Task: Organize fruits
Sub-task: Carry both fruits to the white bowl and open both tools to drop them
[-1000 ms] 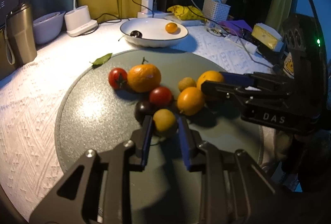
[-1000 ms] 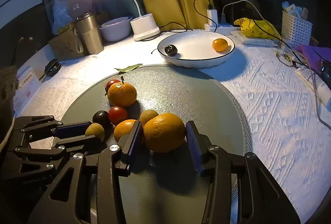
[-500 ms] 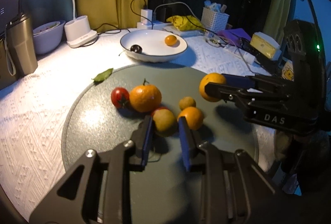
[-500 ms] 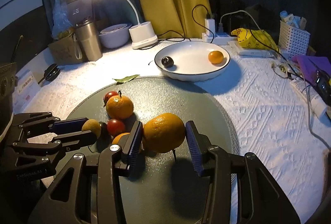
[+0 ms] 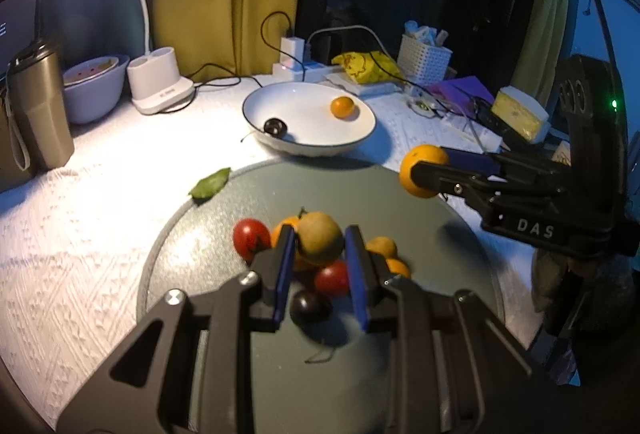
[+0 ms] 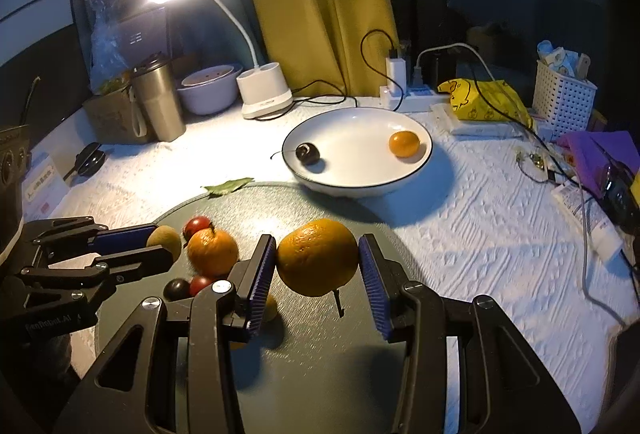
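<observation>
I have both grippers loaded and lifted clear of the mat (image 6: 320, 374). My left gripper (image 5: 318, 254) is clamped on a small brownish-green fruit (image 5: 320, 238); my right gripper (image 6: 318, 262) is clamped on an orange (image 6: 318, 258), which hangs above the mat's far half, its shadow below it. The step, as I judge it, is carrying both to the bowl (image 6: 424, 161), which sits just beyond the mat's far edge and already holds a dark cherry (image 6: 307, 153) and a small orange (image 6: 404, 143).

To do it well, I'd keep both grips steady, bring each fruit low over bare white bowl floor, then release one at a time so nothing rolls or knocks.

The orange looks round, pebbled and firm, a stub of stem poking underneath. The small fruit is dull-skinned and smooth.
</observation>
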Demonstrator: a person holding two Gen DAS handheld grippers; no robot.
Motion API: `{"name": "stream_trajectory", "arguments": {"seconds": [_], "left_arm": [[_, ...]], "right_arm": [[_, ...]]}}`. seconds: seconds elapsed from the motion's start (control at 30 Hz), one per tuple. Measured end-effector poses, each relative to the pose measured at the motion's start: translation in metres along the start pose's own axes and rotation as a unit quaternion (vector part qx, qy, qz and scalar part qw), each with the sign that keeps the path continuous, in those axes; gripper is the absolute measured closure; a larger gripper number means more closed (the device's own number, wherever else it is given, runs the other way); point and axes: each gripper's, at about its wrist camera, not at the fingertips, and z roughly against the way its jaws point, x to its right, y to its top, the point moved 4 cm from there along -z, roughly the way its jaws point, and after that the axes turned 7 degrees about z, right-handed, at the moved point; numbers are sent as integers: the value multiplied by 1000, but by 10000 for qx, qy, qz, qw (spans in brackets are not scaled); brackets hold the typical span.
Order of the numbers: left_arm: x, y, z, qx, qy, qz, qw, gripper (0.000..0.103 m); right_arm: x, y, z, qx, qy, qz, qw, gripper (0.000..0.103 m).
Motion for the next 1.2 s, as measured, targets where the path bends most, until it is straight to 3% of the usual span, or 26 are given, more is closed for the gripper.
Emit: {"name": "stream_trajectory", "arguments": {"seconds": [1.2], "left_arm": [[-46, 93, -85, -94, -219, 13, 9997, 77]], "right_arm": [[41, 65, -81, -64, -191, 8, 9998, 57]]}}
